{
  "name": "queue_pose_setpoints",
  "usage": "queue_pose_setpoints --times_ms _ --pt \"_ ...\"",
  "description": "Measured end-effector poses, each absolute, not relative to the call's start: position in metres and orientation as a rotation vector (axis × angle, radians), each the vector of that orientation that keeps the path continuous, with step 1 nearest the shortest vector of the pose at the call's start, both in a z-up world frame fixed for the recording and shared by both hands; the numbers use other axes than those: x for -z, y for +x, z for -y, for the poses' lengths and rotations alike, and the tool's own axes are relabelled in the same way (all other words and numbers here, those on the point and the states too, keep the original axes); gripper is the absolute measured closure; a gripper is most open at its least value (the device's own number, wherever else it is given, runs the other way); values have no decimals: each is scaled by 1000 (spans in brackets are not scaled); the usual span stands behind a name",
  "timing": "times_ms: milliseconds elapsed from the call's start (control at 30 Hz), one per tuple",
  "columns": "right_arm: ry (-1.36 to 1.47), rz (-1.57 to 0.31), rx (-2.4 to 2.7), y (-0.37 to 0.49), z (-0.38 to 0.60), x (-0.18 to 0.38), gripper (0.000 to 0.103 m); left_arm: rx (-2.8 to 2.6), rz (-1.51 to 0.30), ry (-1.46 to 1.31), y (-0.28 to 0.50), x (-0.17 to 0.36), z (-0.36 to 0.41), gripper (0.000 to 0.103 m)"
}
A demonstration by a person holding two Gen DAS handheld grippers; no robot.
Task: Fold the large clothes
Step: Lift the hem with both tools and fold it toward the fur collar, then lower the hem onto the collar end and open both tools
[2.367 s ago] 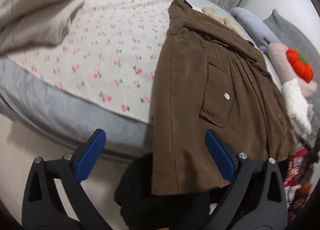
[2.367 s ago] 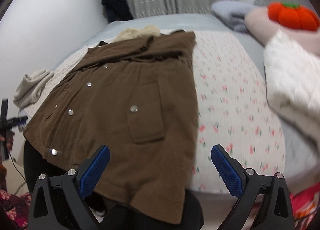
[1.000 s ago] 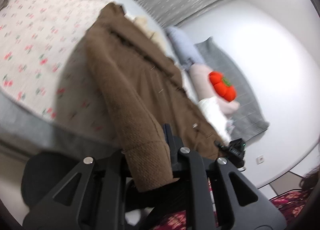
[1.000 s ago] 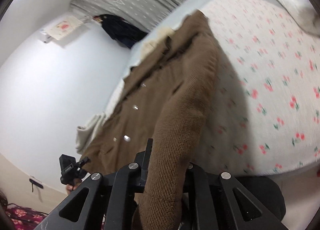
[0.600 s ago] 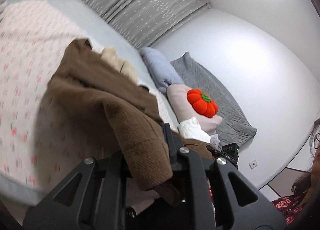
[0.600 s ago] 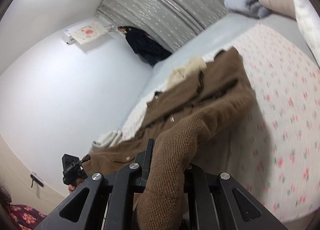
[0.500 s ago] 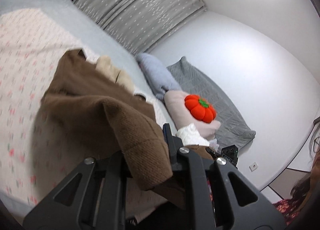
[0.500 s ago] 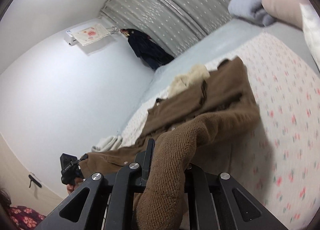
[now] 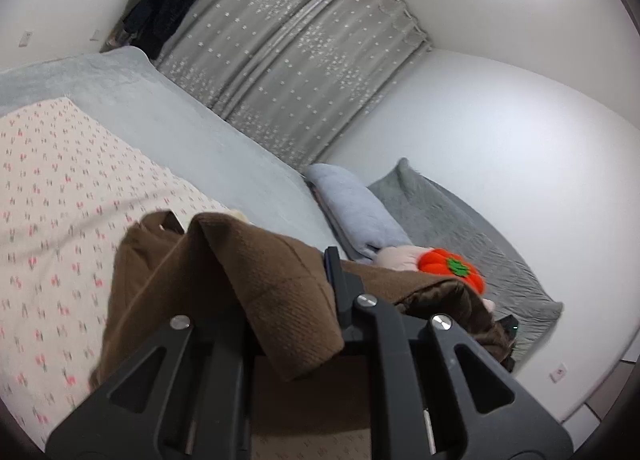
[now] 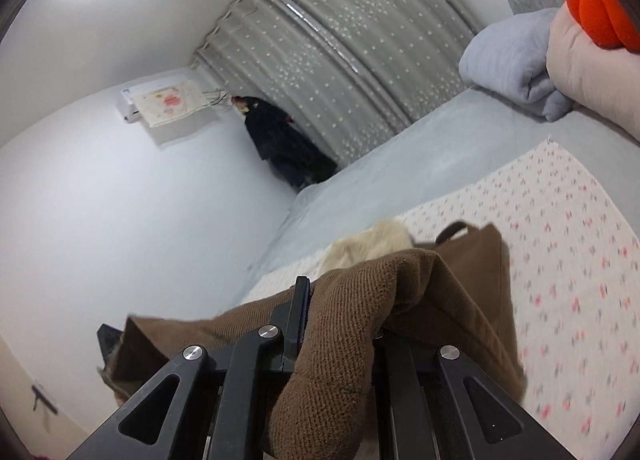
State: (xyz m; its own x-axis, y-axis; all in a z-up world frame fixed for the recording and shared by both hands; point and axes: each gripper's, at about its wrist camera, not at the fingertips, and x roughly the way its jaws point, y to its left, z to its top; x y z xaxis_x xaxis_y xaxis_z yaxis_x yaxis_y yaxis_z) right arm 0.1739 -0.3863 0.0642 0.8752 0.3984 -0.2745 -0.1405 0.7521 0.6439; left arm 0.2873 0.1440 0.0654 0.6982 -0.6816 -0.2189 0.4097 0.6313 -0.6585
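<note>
A brown coat (image 9: 256,272) hangs bunched between my two grippers above the bed. My left gripper (image 9: 292,300) is shut on one bottom corner of it, and the ribbed cloth spills over its jaws. In the right wrist view my right gripper (image 10: 340,324) is shut on the coat's (image 10: 420,288) other bottom corner, which drapes over the black frame. The lifted hem is carried over the rest of the coat, toward its collar. A cream fur collar (image 10: 372,246) peeks out beyond the fold.
A white cherry-print blanket (image 9: 60,219) lies over the grey bed (image 9: 168,127). Pillows (image 9: 356,211) and an orange pumpkin plush (image 9: 450,266) sit at the head of the bed. A grey starred curtain (image 9: 288,59) and a dark hanging garment (image 10: 280,139) stand behind.
Both grippers shut on the coat's bottom corners, then rose and travelled forward over the bed, folding the hem up toward the collar. The flat coat has become a bunched fold.
</note>
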Motion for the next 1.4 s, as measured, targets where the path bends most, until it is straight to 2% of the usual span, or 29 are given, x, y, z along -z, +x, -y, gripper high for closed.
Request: queue_pose_setpoints --times_ms 200,367,433,567,733,833,867,900,933,967,1000,1033,1067,1233,1400 --pt "685 -453 -203 272 411 -49 92 503 -530 -608 382 -45 -127 88" --pt "770 -532 -151 346 431 2 92 447 -637 -609 459 4 -111 88" --pt "747 -598 -101 374 429 28 92 394 -680 -526 479 26 -97 88" --pt "753 -656 -43 406 438 64 92 336 -709 -458 506 64 -87 88" --pt "931 -706 -63 416 458 115 92 347 -859 -536 530 113 -97 84" --pt "926 -717 -88 413 458 113 84 375 -855 -545 520 105 -98 79" --pt "921 -729 -98 412 458 110 79 379 -863 -518 516 98 -96 74" --pt "916 -741 -107 411 459 107 65 378 -866 -493 513 93 -93 69" --pt "903 -753 -108 410 459 102 55 372 -860 -458 505 84 -92 56" --pt "880 -749 -108 404 454 92 40 371 -854 -442 503 79 -92 39" --pt "846 -733 -115 396 455 82 29 379 -839 -418 495 70 -94 30" --pt "805 -725 -104 387 454 74 23 383 -817 -389 485 62 -96 19" --pt "758 -718 -85 380 454 66 20 381 -798 -359 477 54 -99 19" --pt "404 -757 -25 349 413 41 20 408 -800 -142 445 41 -77 19" --pt "126 -899 -58 364 338 57 20 510 -838 119 435 52 -11 19"
